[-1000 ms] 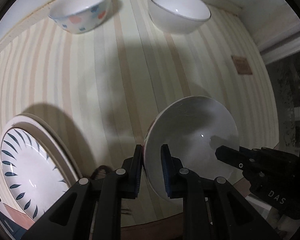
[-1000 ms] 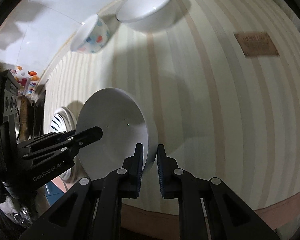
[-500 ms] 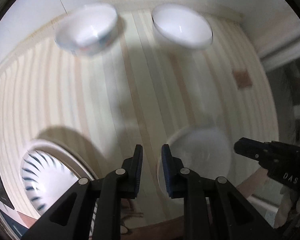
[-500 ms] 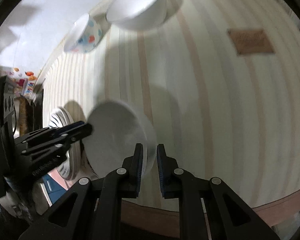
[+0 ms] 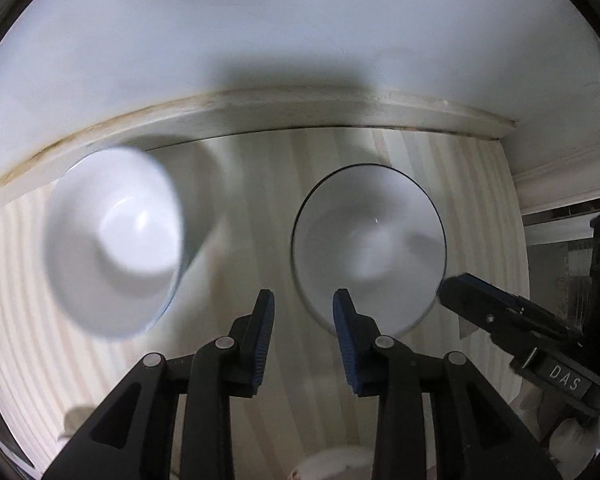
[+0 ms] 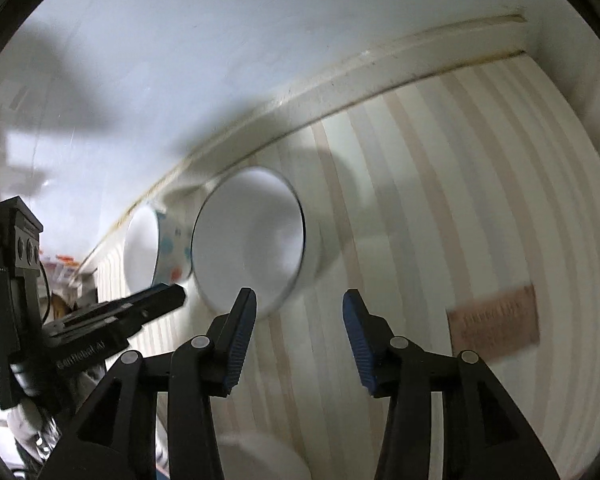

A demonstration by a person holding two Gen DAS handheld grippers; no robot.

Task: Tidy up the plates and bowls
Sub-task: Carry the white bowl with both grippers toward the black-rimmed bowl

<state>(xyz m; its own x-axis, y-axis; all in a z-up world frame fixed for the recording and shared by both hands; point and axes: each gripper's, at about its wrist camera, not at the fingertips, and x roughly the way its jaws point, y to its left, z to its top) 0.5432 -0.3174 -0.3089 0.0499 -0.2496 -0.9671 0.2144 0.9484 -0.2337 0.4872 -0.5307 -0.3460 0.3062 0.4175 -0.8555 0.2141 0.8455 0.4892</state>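
Both the left gripper and the right gripper, jaws just parting and empty, are approaching the plain white ceramic bowl and the dotted white bowl, both standing unstacked by the wall.

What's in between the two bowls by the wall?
Nothing. In the left wrist view only bare striped tabletop separates the spotted bowl from the plain white bowl.

We see our left gripper, its jaws just opening and empty, above the striped table. A plain white bowl sits ahead beside a blurred second bowl. Our right gripper reaches the plain bowl's rim.
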